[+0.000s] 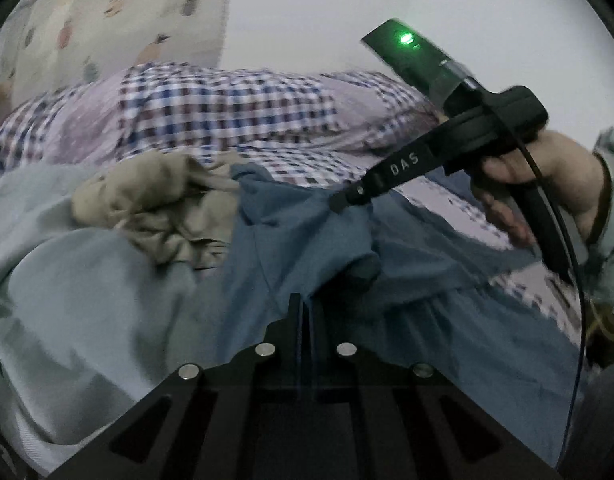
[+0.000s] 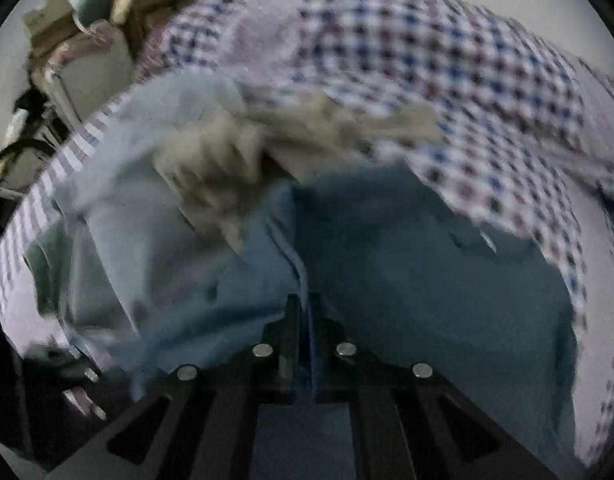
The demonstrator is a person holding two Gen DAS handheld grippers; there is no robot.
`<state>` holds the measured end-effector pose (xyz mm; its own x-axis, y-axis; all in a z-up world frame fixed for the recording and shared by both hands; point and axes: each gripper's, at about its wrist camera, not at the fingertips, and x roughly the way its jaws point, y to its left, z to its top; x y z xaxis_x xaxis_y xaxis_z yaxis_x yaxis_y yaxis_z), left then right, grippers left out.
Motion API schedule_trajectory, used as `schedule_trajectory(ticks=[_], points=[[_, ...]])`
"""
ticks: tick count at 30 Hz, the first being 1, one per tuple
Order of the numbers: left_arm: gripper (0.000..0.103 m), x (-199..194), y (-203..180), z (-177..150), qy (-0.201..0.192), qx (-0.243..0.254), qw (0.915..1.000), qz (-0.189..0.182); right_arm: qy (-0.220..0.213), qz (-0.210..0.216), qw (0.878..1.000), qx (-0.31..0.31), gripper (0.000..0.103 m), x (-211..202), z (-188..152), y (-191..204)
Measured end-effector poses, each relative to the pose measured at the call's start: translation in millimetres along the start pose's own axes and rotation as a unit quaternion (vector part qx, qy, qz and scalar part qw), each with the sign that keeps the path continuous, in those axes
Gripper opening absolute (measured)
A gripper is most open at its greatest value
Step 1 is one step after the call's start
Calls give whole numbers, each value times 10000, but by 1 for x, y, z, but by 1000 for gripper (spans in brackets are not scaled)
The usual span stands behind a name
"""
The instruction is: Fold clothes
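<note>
Now, left gripper [image 1: 305, 308]: pressed together, pinching blue garment [image 1: 307, 240] fold.
Right gripper [image 2: 305, 308]: pinching its edge likewise.
Garment: on checked sheet [image 1: 227, 108], touching beige cloth [image 1: 159, 200].

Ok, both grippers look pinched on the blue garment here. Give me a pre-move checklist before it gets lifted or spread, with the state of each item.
1. Left gripper shut on the blue garment: ok, cloth runs between the closed jaws.
2. Right gripper shut on the same garment: ok in the right wrist view; in the left wrist view its tip meets the cloth.
3. Beige garment free of the blue one: not ok, it lies against it.
4. Pale blue cloth separate from the blue garment: cannot tell.
5. Checked bedsheet not caught in either grip: cannot tell, blur.
</note>
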<state>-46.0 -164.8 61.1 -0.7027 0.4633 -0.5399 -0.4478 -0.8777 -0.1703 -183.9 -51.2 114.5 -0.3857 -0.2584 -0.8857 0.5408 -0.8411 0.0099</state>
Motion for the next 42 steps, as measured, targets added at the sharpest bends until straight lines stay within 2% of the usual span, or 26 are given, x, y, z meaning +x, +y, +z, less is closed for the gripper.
schedule_trajectory(ticks=[4,7,9,11,12,13,15,18,21,24,26,27,30,33,36,39,42], points=[[1,9,-20,-6,170,443,9988,126,503,-135,9985,163,5,3,-22,-28],[1,10,-21,-8,204,488,9985,158,606,-342,9974,173,9,-2,-22,-37],[1,10,-18,-9,203,429,9988,135,455,-660,9965,237,13,-11,-13,-43],[1,10,-17,-10,208,413,9988,128,68,-630,9974,338,25,-23,3,-45],[1,11,-17,-10,212,418,9988,130,-36,-609,9979,223,35,-23,11,-39],[1,12,-18,-11,220,435,9987,138,-141,-587,9981,109,41,-23,18,-33],[1,11,-18,-11,221,435,9987,141,-343,-561,9977,-139,42,-22,34,-20],[1,11,-16,-11,213,419,9988,140,-310,-965,9920,-751,42,0,61,10],[1,10,-15,-11,209,441,9987,153,3,-1157,9893,-891,42,38,80,17],[1,10,-11,-11,203,433,9987,164,272,-1495,9844,-892,39,67,88,7],[1,8,-5,-11,170,372,9989,224,300,-1352,9886,-598,9,72,93,-5],[1,7,-2,-11,146,329,9990,269,289,-1258,9907,-439,3,74,95,-12],[1,-1,12,-8,-44,113,9985,539,-378,-372,9983,222,3,41,106,-33],[1,-12,27,-4,-322,-109,9951,930,-783,441,9940,625,3,16,123,-43],[1,-30,47,0,-664,-374,9860,1484,-985,907,9879,779,3,5,147,-36],[1,-46,65,0,-959,-598,9752,1903,-1016,913,9884,657,3,8,175,-12],[1,-44,76,-4,-790,-670,9727,2076,-908,684,9929,344,3,27,194,18]])
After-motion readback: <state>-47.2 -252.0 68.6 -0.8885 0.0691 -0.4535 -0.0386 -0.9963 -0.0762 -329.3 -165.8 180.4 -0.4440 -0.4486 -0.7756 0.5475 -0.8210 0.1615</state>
